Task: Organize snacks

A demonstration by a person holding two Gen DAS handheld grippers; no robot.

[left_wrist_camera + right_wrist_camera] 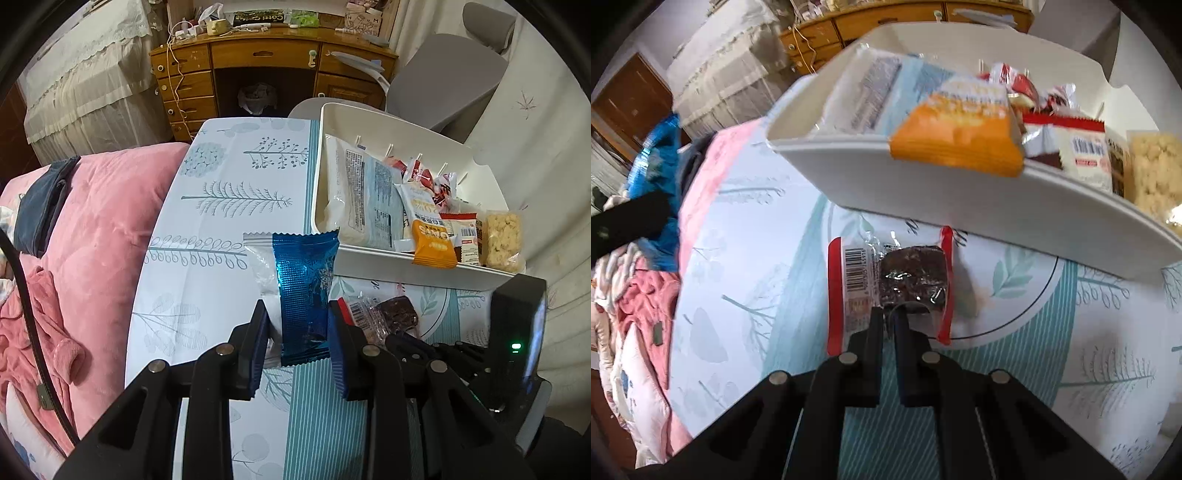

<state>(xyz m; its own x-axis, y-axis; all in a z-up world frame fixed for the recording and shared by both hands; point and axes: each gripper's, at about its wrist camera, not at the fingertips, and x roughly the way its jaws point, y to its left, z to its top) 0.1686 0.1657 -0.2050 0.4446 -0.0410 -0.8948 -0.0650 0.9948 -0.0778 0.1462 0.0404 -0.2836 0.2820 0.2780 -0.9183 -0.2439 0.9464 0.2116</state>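
Blue packet (304, 295): pinched upright by the left gripper (297, 332), lifted beside the white bin (406, 267).
Brown bar (910, 277): on the tablecloth (738, 277), wrapper edge nipped by the right gripper (889, 317).
Risk: the thin wrapper grip may slip.
Views: only the right shows the barcode.

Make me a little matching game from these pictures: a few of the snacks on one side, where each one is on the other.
Things:
1. blue foil packet
2. dark brown bar with red-edged wrapper
3. orange packet
4. pale puffed-grain bar

Places:
A. hanging over the white tray's front rim
B. between the left tongs
C. pinched by the right tongs
D. at the tray's right end

Pairs: 1-B, 2-C, 3-A, 4-D
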